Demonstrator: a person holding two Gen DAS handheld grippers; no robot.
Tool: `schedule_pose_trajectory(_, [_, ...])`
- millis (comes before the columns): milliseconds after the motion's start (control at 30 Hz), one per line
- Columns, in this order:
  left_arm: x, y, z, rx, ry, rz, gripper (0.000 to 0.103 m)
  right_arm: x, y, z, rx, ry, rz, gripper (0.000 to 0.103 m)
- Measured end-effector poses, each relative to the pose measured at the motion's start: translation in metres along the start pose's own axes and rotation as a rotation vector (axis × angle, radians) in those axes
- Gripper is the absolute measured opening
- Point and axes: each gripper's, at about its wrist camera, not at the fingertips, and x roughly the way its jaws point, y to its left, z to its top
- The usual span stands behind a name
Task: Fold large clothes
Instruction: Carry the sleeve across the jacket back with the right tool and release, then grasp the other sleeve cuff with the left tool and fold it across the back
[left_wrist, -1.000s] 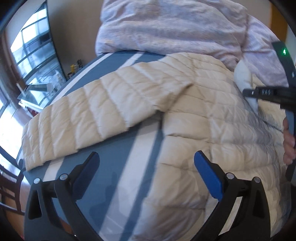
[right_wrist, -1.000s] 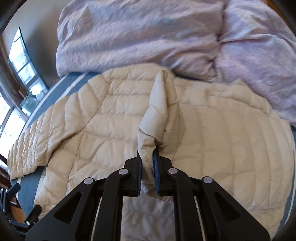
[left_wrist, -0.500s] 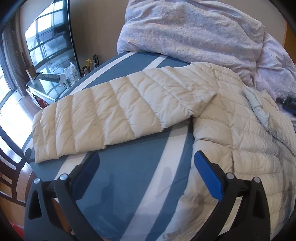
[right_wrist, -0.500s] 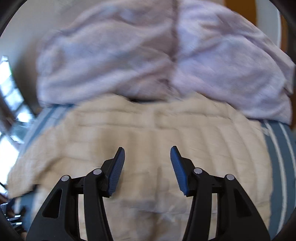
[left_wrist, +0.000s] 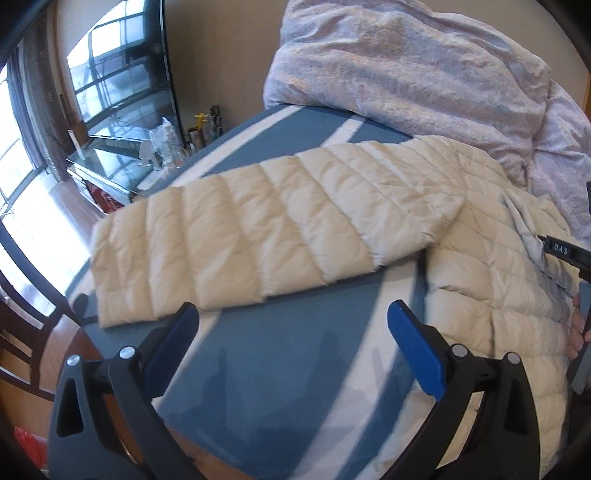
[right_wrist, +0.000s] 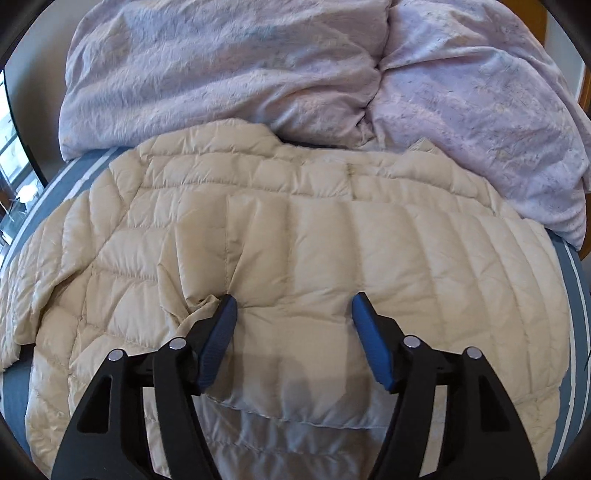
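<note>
Left wrist view: my left hand-held gripper (left_wrist: 291, 325) is released, jaws wide, nothing between them, hovering over the striped bed (left_wrist: 295, 354). The jacket's (left_wrist: 491, 280) sleeve (left_wrist: 251, 236) lies just ahead, spread flat, its long axis running across my view from the cuff at far left to the shoulder at right. My left hand is the nearer one to it. A second ago this view looked at the jacket body; it has since slid left along the sleeve.

Right wrist view: my right hand-held gripper (right_wrist: 291, 306) is opening over the jacket (right_wrist: 295, 258), pads clear of the fabric. A second ago it pinched the other sleeve upright; that sleeve (right_wrist: 351, 240) now lies folded across the body.
</note>
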Motion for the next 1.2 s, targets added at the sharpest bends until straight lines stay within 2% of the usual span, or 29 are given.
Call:
schedule_pose_trajectory(133, [0.001,0.019,0.011,-0.001,-0.019,0.036,0.101,0.017,0.012,-0.003,-0.046,0.036,-0.055,0.075])
schedule_pose_trajectory(233, [0.003,0.039,0.019,-0.022,-0.022,0.056,0.101,0.019,0.020,-0.004,-0.067,0.008,-0.096,0.078])
schedule_pose_trajectory(433, [0.005,0.103,0.031,-0.126,0.002,0.107,0.101,0.020,0.017,-0.003,-0.053,0.017,-0.079,0.081])
schedule_pose_trajectory(600, [0.013,0.147,0.030,-0.242,0.044,0.081,0.100,0.023,0.008,-0.001,-0.022,0.029,-0.050,0.086])
schedule_pose_trajectory(733, [0.025,0.162,0.023,-0.302,0.099,0.058,0.079,0.022,0.008,-0.001,-0.022,0.032,-0.039,0.086])
schedule_pose_trajectory(867, [0.037,0.166,0.018,-0.352,0.135,0.050,0.071,0.023,0.008,0.000,-0.025,0.033,-0.034,0.086])
schedule_pose_trajectory(933, [0.041,0.167,0.015,-0.366,0.146,0.039,0.057,0.024,0.008,0.000,-0.026,0.034,-0.029,0.086])
schedule_pose_trajectory(967, [0.042,0.166,0.015,-0.372,0.146,0.031,0.055,0.023,0.008,-0.001,-0.025,0.034,-0.028,0.086])
schedule_pose_trajectory(1033, [0.042,0.163,0.015,-0.368,0.135,0.031,0.037,0.022,0.008,-0.001,-0.023,0.034,-0.028,0.086])
schedule_pose_trajectory(1067, [0.042,0.161,0.015,-0.371,0.129,0.024,0.032,0.022,0.008,-0.001,-0.024,0.033,-0.029,0.086])
schedule_pose_trajectory(1133, [0.042,0.157,0.016,-0.377,0.127,-0.009,0.011,0.023,0.008,0.000,-0.022,0.035,-0.027,0.086])
schedule_pose_trajectory(1200, [0.041,0.150,0.020,-0.362,0.118,-0.009,0.006,0.023,0.008,0.000,-0.021,0.035,-0.026,0.086])
